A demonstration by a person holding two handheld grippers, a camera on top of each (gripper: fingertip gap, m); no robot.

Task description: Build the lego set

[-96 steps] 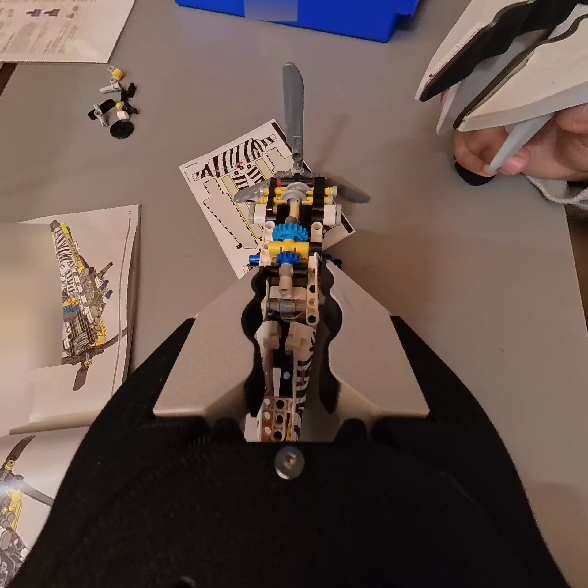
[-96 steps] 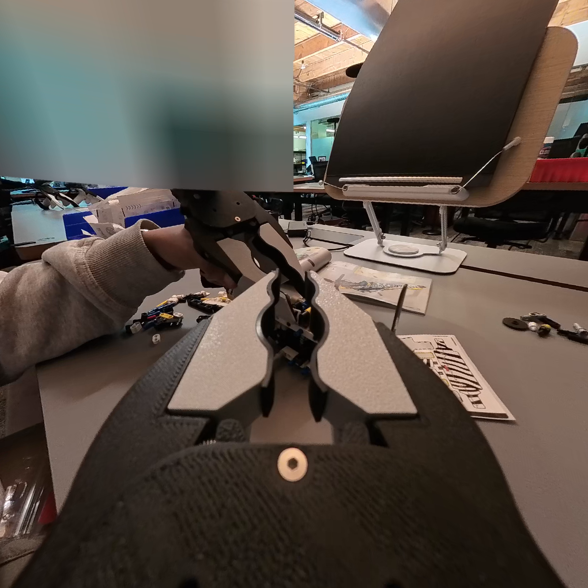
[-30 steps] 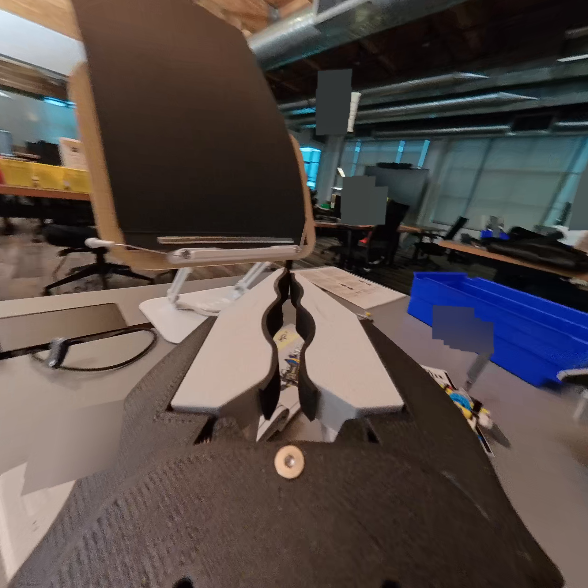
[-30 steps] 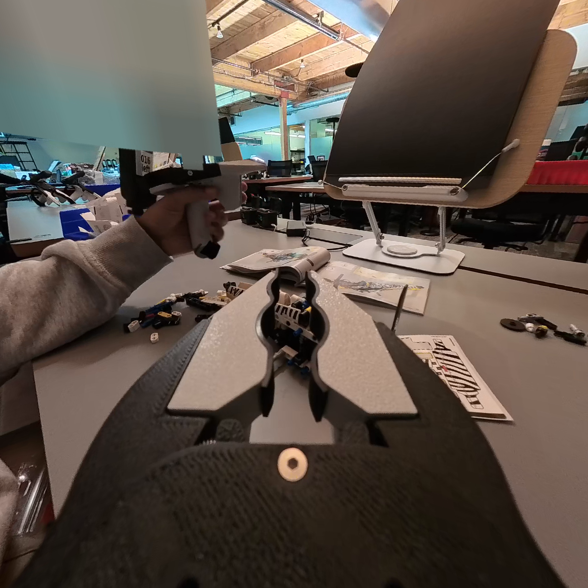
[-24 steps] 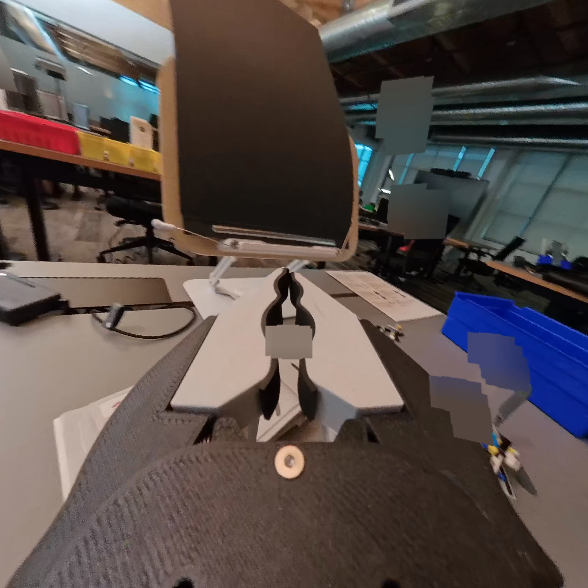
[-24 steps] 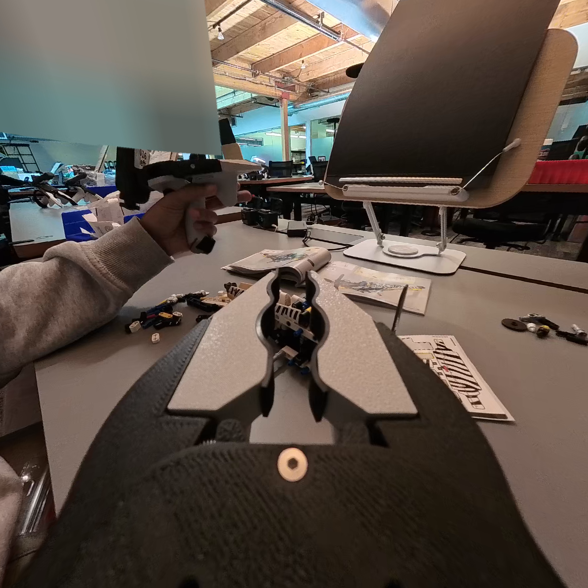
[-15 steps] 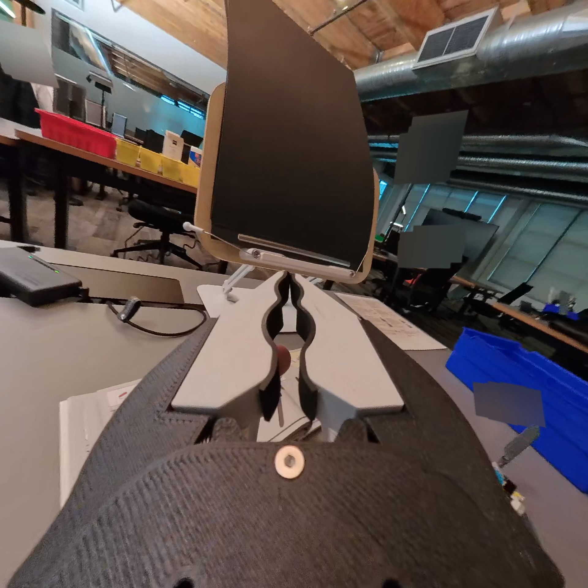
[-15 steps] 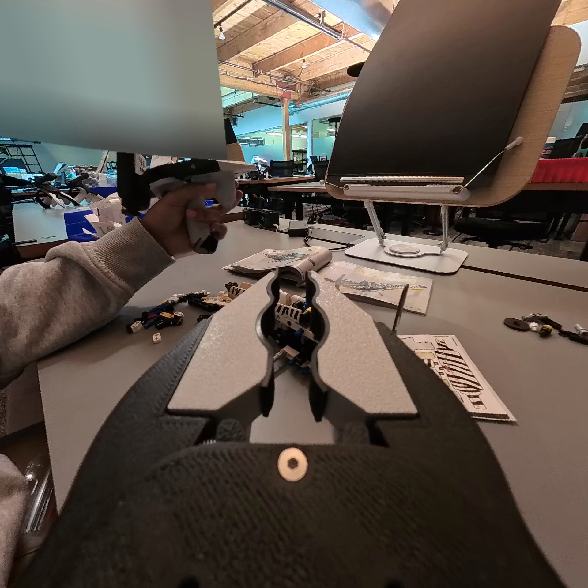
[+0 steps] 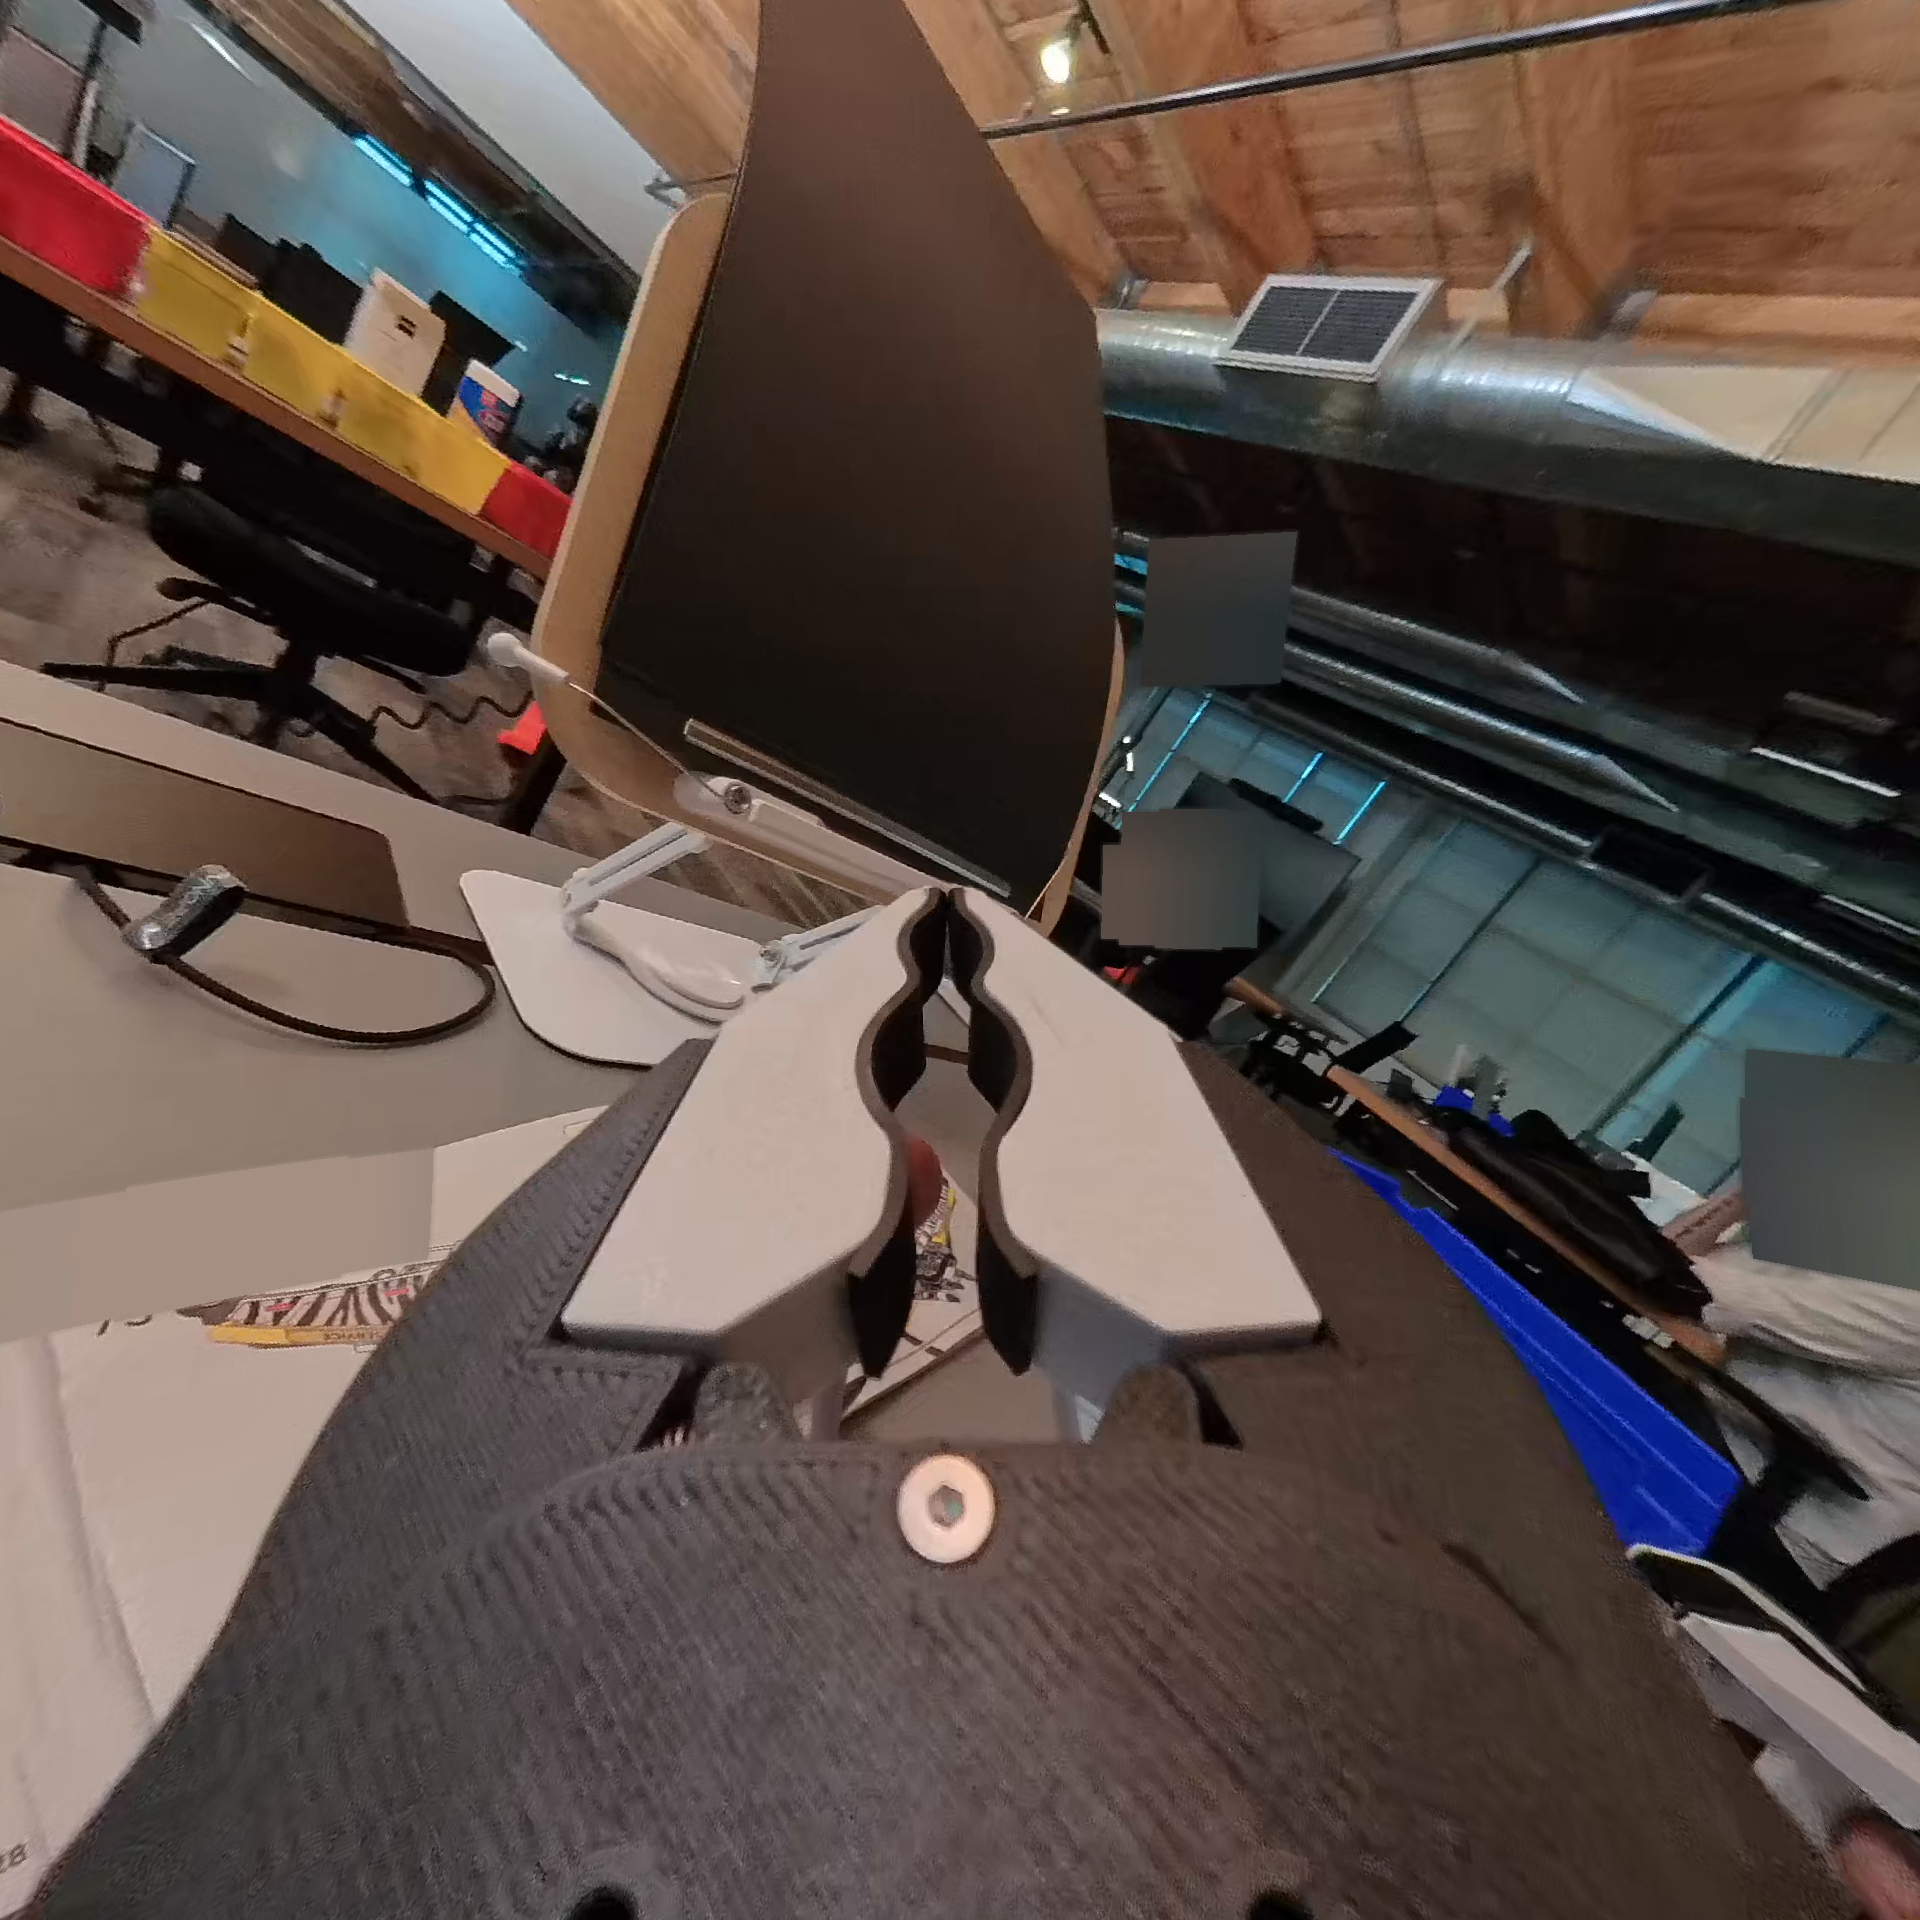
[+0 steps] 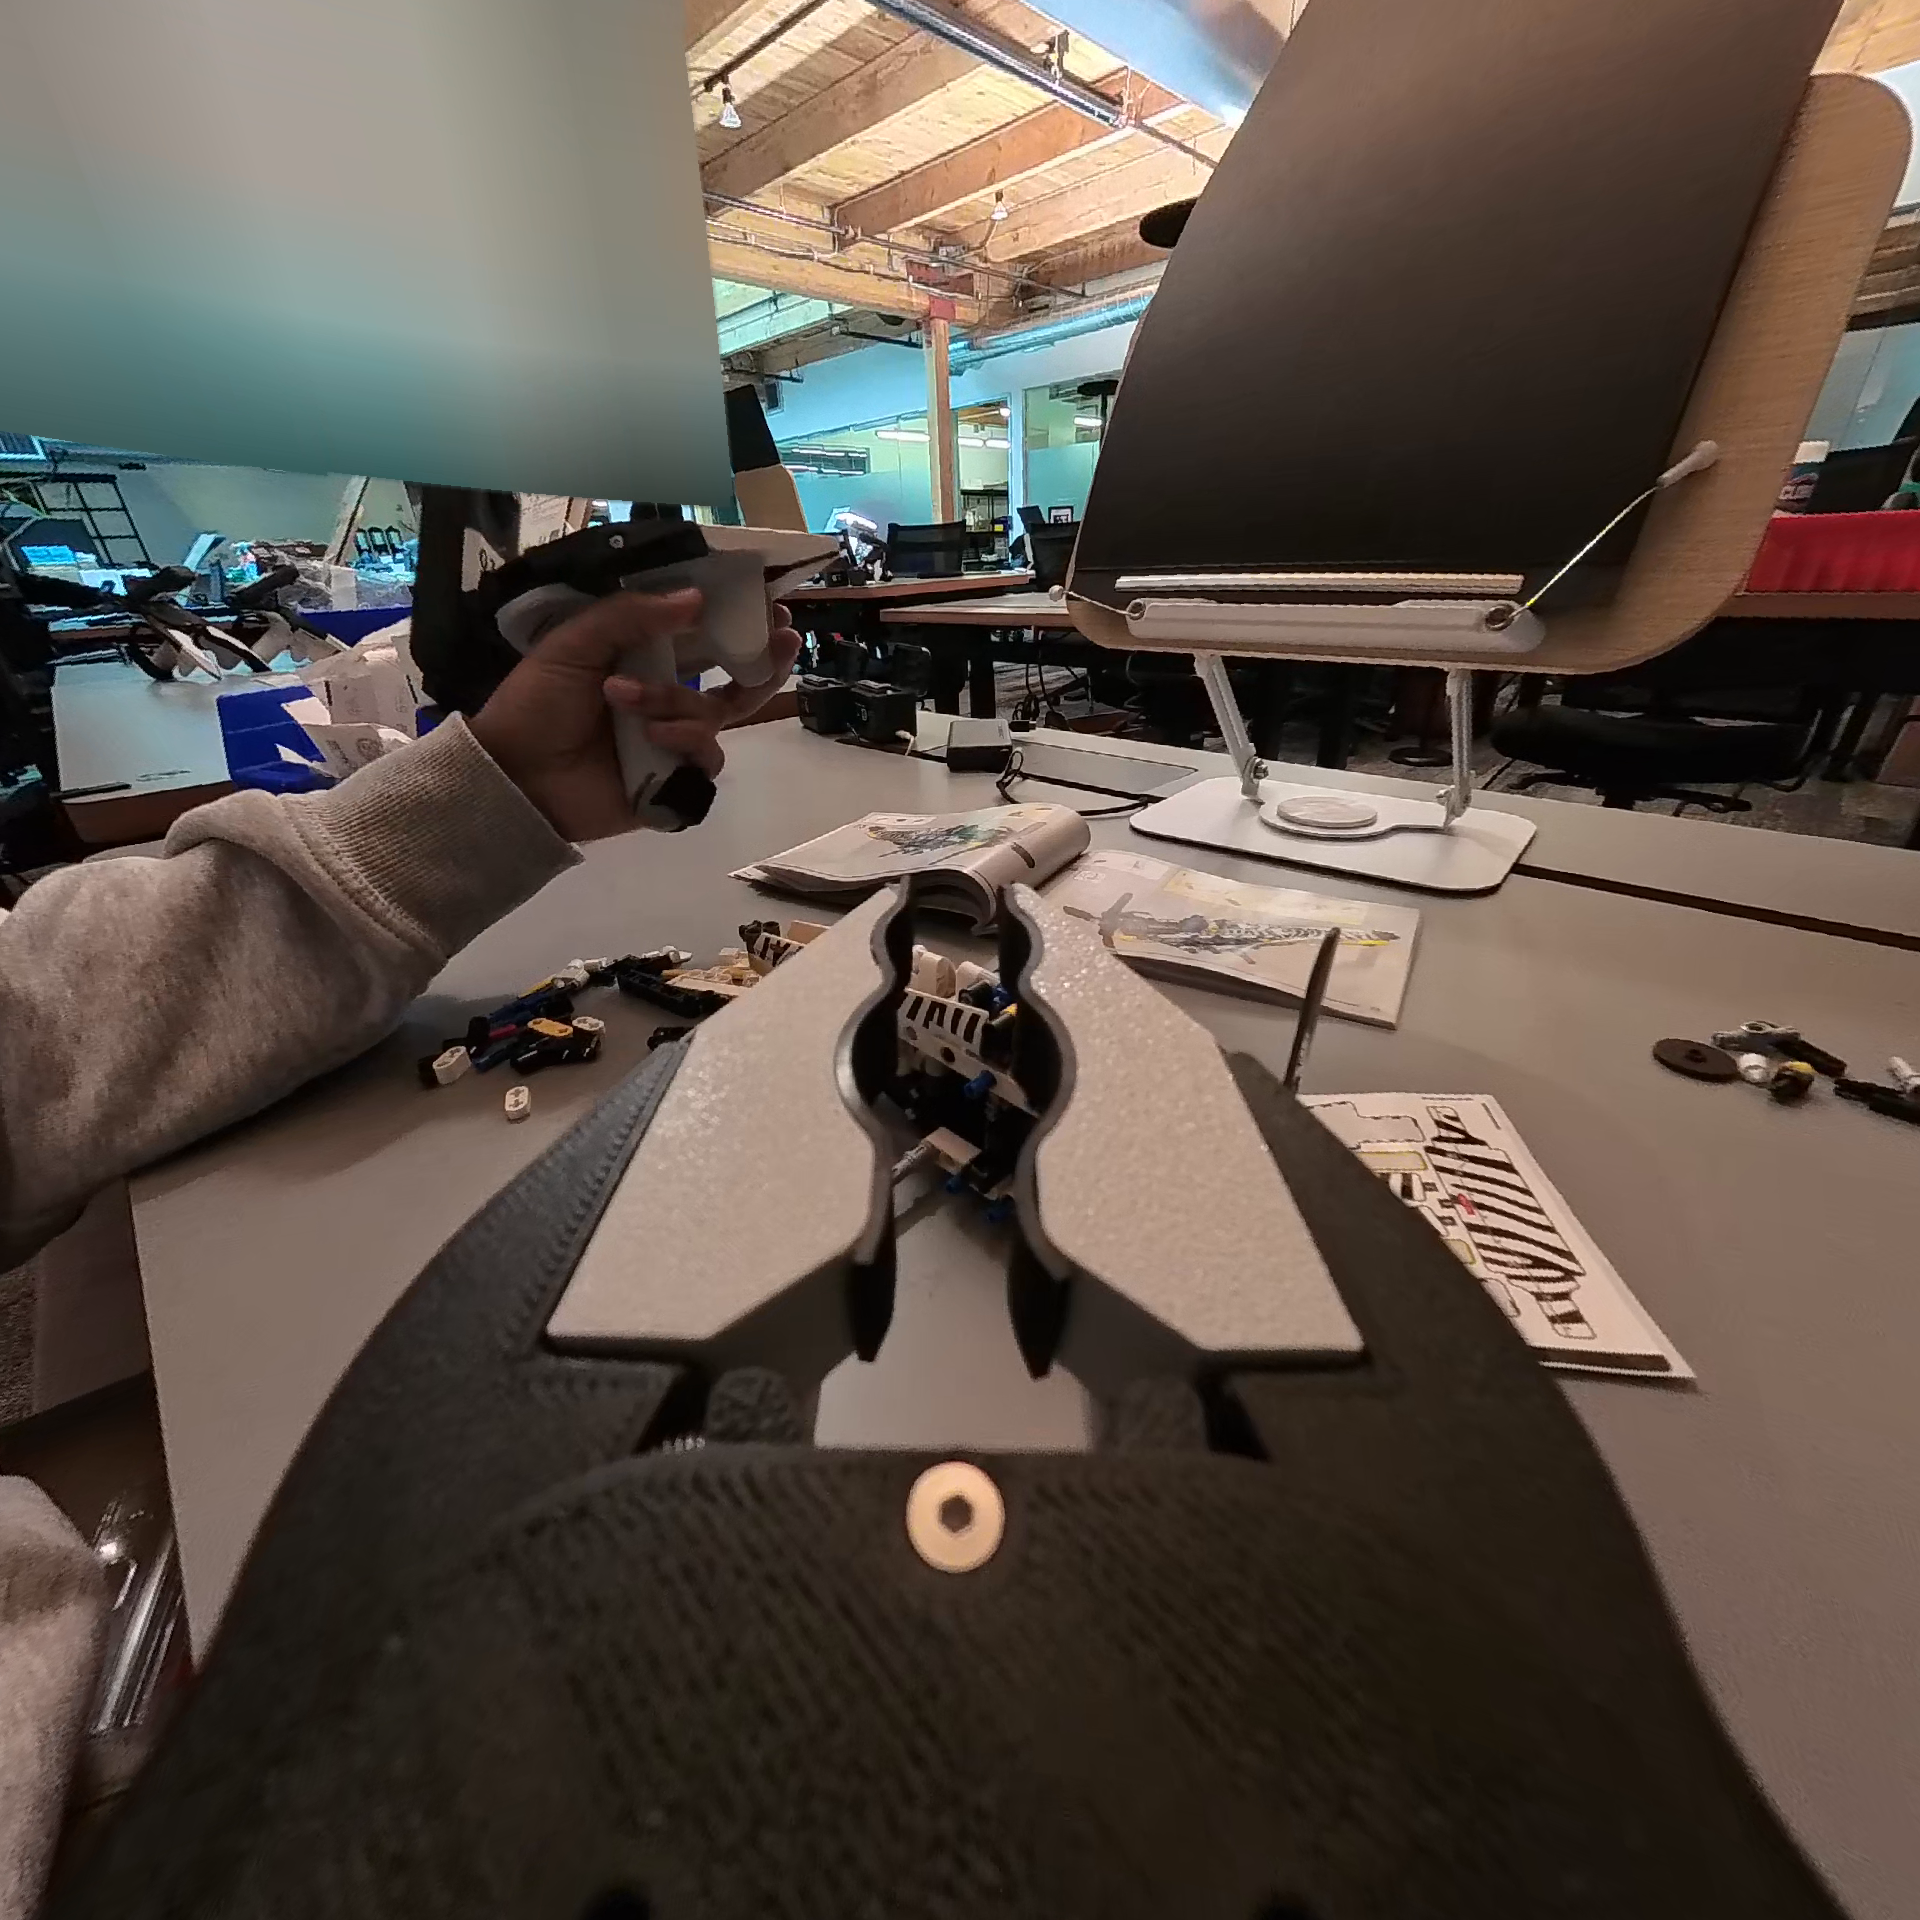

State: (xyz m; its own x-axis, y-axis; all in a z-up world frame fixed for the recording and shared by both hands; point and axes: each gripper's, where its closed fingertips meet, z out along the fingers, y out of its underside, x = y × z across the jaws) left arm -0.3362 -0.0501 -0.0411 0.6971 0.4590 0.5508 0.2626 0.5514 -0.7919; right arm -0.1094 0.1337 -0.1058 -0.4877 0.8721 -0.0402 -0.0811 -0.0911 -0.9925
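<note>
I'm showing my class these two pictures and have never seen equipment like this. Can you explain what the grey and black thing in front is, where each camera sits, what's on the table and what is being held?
Each picture comes from a camera mounted on a hand-held gripper, looking forward along its two grey fingers. A person holds one gripper in each hand; there is no robot arm.

In the left wrist view, the left gripper is raised above the table, its fingers closed on nothing, facing a stand with a dark board.

In the right wrist view, the right gripper is closed around a partly built lego model on the grey table. Farther off, the person's hand lifts the other gripper.

On the table lie loose lego pieces, instruction booklets, a striped sticker sheet and a few small parts.
</note>
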